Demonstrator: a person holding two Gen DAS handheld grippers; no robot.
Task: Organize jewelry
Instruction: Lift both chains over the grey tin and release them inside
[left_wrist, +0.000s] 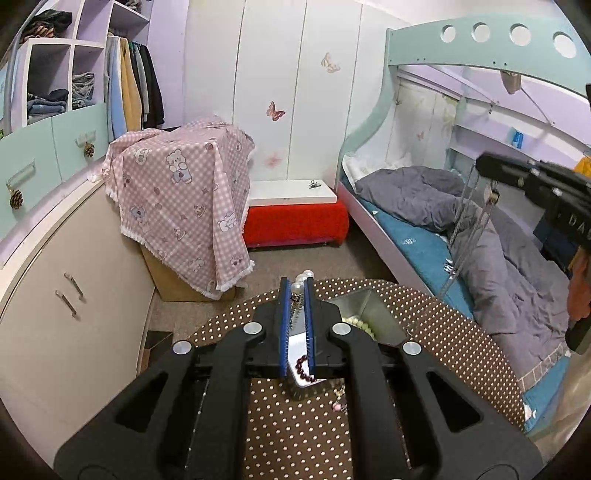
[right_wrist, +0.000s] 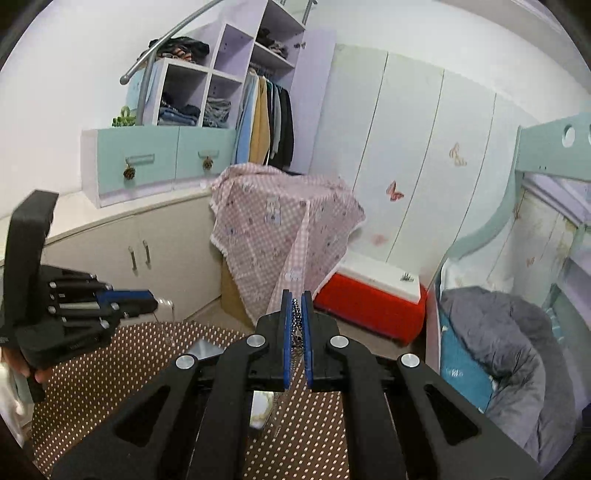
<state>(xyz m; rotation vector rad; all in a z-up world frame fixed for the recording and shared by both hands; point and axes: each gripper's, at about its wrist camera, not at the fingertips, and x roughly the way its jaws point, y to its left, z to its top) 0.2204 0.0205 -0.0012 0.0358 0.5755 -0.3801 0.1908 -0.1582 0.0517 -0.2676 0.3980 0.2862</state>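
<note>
A: Holding a pearl piece (left_wrist: 303, 280) in my left gripper (left_wrist: 296, 295), pinched narrow, above the steel tray (left_wrist: 364, 301) near the table's far edge.

B: And right?

A: Right gripper (right_wrist: 296, 310) clamps a beaded chain (right_wrist: 295, 314), dangling vertically.

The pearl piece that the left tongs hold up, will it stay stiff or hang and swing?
Probably floppy: below the pearls a thin chain hangs straight down between the left tongs. It may swing when moved. The round, smooth pearls could slip or roll if released.
</note>
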